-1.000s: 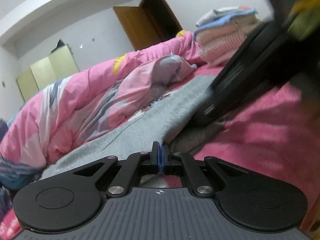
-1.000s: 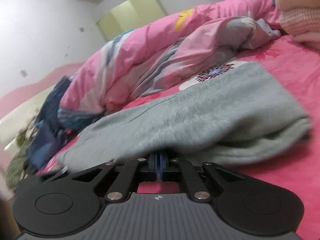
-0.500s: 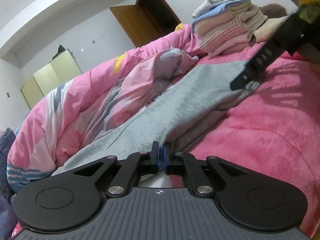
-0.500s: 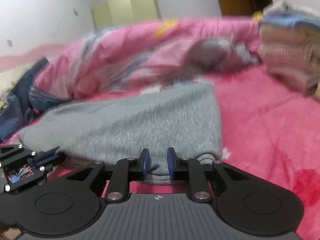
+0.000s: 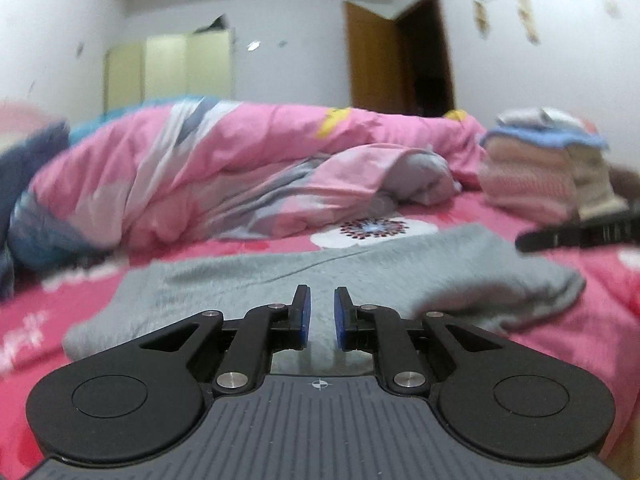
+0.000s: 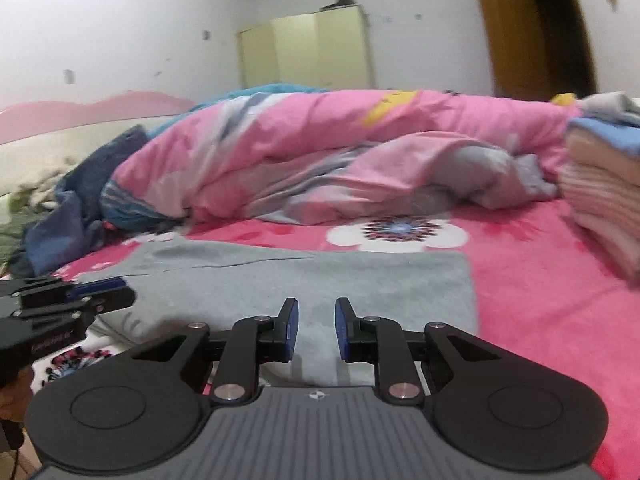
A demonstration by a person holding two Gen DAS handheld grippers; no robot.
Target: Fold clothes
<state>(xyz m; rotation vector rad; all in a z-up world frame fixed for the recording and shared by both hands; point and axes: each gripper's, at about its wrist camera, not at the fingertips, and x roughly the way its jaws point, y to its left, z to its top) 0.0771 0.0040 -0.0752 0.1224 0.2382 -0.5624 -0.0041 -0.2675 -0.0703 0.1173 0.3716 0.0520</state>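
A grey garment (image 5: 360, 272) lies folded flat on the pink bed sheet (image 5: 580, 344), just ahead of both grippers. My left gripper (image 5: 321, 297) hovers over its near edge; its jaws are opening, with a narrow gap and nothing between the blue pads. My right gripper (image 6: 316, 309) is open over the same grey garment (image 6: 320, 276), with no cloth between its pads. The right gripper's black finger (image 5: 568, 236) shows at the right edge of the left wrist view. The left gripper (image 6: 100, 296) shows at the left edge of the right wrist view.
A crumpled pink duvet (image 5: 220, 160) lies across the bed behind the garment. A stack of folded clothes (image 5: 536, 172) stands at the far right. Dark blue clothes (image 6: 80, 200) are heaped at the left. A wardrobe (image 6: 316, 52) and a brown door (image 6: 516, 36) stand against the back wall.
Both grippers were shut on the grey garment's edge and have let go. Both have lifted and rolled level. The garment now lies flat on the bed.
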